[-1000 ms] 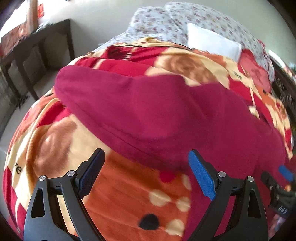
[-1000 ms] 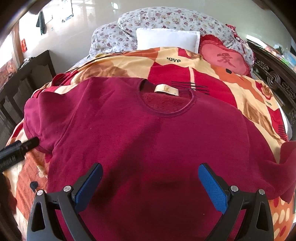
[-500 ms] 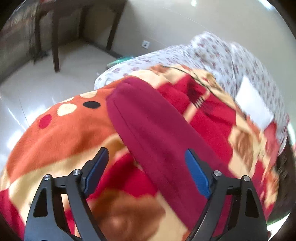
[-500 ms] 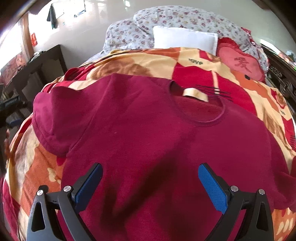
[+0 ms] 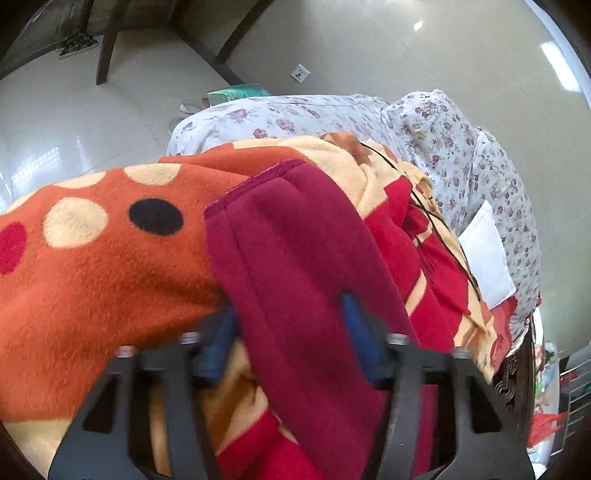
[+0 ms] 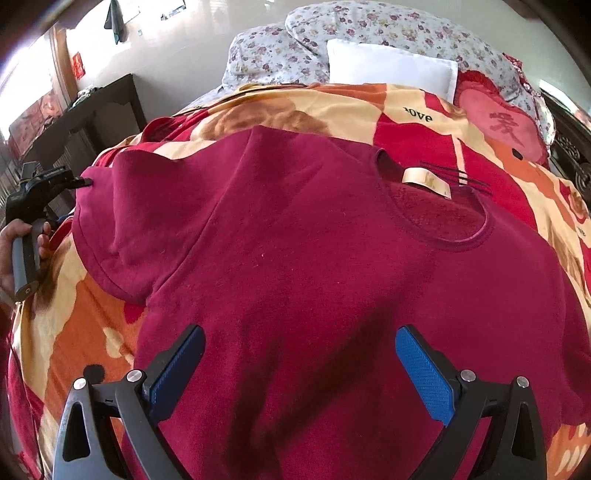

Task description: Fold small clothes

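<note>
across the bed lies a dark red sweatshirt [image 6: 332, 258], spread flat and face up on an orange, red and cream blanket [image 6: 85, 332], its round neckline and tan label [image 6: 426, 181] toward the pillows. the right gripper [image 6: 299, 363] hovers low over the lower body of the garment with its blue pads [image 6: 424, 373] spread wide and nothing between them.

off to the left side of the bed, the left gripper [image 5: 291, 332] is at the sleeve [image 5: 291, 251]. the sleeve runs between its two blue pads [image 5: 360, 343], which sit on either side of the cloth with the jaws partly apart; the near parts are blurred, so i cannot tell whether the pads actually pinch the fabric. the sleeve's cuff end points away from the gripper, resting on the spotted part of the blanket. in the right wrist view the left gripper [image 6: 79, 181] shows at the sleeve's end, with the person's left hand [image 6: 14, 254] on its grey handle.

beyond the blanket sit a floral quilt [image 6: 369, 33], a white pillow [image 6: 391, 68] and a red cushion [image 6: 498, 122]. a dark wooden table [image 6: 92, 114] stands by the wall.
</note>
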{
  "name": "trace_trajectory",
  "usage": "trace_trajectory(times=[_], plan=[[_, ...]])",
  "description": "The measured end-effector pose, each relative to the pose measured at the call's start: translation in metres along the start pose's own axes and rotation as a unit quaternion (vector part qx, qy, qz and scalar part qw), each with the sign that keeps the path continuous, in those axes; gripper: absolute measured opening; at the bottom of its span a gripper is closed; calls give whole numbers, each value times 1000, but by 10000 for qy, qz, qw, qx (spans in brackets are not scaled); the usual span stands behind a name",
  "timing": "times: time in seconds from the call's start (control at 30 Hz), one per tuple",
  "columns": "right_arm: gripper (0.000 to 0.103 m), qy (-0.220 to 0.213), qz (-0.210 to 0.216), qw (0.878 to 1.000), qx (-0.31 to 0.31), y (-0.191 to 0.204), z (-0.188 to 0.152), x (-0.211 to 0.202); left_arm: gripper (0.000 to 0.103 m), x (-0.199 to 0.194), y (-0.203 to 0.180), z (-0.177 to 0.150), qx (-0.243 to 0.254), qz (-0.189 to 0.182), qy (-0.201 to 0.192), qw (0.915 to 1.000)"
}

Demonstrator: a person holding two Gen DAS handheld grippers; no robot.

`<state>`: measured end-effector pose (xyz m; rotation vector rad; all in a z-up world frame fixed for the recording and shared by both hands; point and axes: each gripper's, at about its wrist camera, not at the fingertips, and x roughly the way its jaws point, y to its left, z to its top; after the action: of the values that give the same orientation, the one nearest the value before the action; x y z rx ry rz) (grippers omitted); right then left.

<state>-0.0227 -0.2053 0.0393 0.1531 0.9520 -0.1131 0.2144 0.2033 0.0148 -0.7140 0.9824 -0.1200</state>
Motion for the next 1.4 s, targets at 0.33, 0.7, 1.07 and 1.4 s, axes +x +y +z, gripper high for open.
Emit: trace_trajectory(times=[0.33,0.7,1.07,1.4], plan=[[102,-75,30,9999,130,-11,1,-8,9,-79,-62,-47,979,-340,-725,9920],[102,-430,-173,9972,588,-58,8,-42,9,-87,-210,-216,2968,-1416,-83,9444],[102,-404,-279,9910,1244,-125,0,-54,43,-15,-256,-337,4221,-1423,1589,8811],[102,-312,-145,9944,1003,-111,2,-38,69,-96,-206,-278,4392,-974,241,8928]])
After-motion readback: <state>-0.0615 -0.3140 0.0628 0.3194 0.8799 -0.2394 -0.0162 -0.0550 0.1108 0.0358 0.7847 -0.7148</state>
